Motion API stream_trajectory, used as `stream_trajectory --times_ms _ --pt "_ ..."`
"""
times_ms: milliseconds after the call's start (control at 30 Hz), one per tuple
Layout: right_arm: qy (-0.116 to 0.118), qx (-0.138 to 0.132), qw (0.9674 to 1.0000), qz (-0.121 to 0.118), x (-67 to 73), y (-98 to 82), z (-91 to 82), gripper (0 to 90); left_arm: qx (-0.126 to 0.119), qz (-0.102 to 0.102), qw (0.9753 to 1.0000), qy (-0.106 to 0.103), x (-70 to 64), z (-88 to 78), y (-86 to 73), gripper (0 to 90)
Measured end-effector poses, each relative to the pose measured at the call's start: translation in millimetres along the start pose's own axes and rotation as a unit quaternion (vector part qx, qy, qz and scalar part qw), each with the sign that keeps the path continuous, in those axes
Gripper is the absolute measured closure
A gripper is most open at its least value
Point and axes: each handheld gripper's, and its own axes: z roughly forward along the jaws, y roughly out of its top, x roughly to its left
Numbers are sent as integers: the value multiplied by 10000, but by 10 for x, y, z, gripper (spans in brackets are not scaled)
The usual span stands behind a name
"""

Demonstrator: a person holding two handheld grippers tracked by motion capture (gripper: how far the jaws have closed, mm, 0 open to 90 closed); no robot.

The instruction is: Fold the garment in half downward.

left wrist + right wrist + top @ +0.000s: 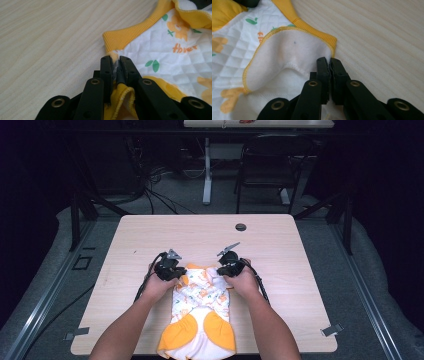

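Cloth: quilted white-and-orange garment lies on the counter, near edge.
Left gripper: jaws nearly closed, pinching the fabric beside the orange ribbed band.
Right gripper: jaws pressed together on the opposite white edge.
Advice, likely a fold or spread: lift both corners evenly, keep tension level, avoid dragging fabric.

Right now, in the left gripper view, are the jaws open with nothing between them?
No, the left hand-held gripper has its jaws pinched together on the yellow edge of the quilted garment.
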Motion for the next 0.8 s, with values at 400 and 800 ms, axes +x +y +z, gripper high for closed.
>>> stream_trajectory --times_ms 400,800 --pt "-61 172 9991 -384 12 74 -104 871 45 41 9999 101 -17 -57 92 825" --pt "-122 -2 9983 -574 51 173 -313 871 -51 131 9998 109 -11 -230 221 825"
